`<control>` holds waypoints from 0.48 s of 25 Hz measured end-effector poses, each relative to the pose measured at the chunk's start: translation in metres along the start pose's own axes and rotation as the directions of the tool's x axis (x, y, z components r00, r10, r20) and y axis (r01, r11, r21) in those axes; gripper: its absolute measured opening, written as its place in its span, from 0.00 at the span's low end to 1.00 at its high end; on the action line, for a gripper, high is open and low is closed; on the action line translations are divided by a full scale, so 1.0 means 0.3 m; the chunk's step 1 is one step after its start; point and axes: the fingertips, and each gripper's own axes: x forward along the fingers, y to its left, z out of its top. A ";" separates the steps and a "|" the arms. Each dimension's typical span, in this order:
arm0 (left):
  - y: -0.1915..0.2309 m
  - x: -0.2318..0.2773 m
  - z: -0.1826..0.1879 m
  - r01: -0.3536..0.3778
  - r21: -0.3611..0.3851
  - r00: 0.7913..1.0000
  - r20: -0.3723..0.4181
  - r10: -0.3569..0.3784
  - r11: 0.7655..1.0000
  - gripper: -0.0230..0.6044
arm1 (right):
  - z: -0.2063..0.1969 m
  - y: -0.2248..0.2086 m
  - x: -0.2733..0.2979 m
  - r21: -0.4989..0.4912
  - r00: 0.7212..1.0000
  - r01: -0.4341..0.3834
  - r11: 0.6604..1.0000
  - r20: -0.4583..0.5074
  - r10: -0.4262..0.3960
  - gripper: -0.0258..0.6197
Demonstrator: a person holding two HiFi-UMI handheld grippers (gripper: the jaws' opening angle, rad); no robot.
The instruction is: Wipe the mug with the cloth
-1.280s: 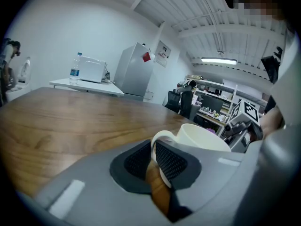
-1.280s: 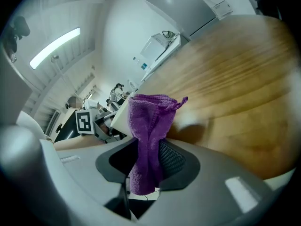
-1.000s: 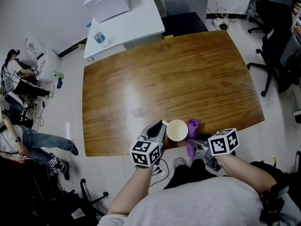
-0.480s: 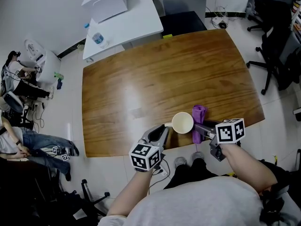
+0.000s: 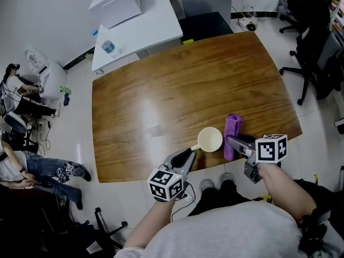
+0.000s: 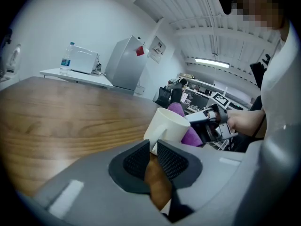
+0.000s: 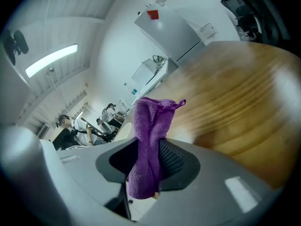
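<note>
A cream mug [image 5: 209, 139] stands upright on the wooden table [image 5: 177, 85] near its front edge, handle toward me. My left gripper [image 5: 189, 152] is at that handle. In the left gripper view the handle [image 6: 151, 141] sits at the tips of the left gripper [image 6: 154, 148], whose jaws are opening with a slim gap showing between the pads. My right gripper [image 5: 231, 140] is shut on a purple cloth [image 5: 232, 128], just right of the mug. The cloth [image 7: 149, 126] hangs bunched between the pads of the right gripper [image 7: 149, 150] and rises above them.
The table's front edge lies right under both grippers. A white desk [image 5: 145, 28] with a water bottle [image 5: 108, 47] stands beyond the far left corner. Office chairs [image 5: 317, 52] are on the right, and a seated person [image 5: 32, 165] is on the floor at left.
Mug and cloth have shifted right and farther onto the table. My left gripper has dropped back a little from the mug and its jaws have widened. The right gripper kept the cloth.
</note>
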 end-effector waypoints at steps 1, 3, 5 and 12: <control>-0.001 0.000 0.000 0.008 0.004 1.000 -0.004 -0.008 1.000 0.11 | 0.005 0.026 -0.019 0.015 1.000 -0.023 1.000 0.013 0.022 0.25; -0.003 -0.003 -0.003 0.023 0.009 1.000 -0.011 -0.023 1.000 0.11 | 0.009 0.076 -0.043 0.044 0.997 -0.072 0.996 0.036 0.070 0.25; -0.005 -0.004 -0.006 0.032 0.006 0.999 -0.009 -0.032 0.999 0.11 | 0.004 0.095 -0.041 0.055 0.995 -0.097 0.994 0.039 0.095 0.25; -0.013 0.001 -0.002 0.045 0.005 0.999 -0.011 -0.045 0.999 0.11 | -0.056 -0.009 0.039 0.073 0.999 -0.044 0.996 -0.012 0.045 0.25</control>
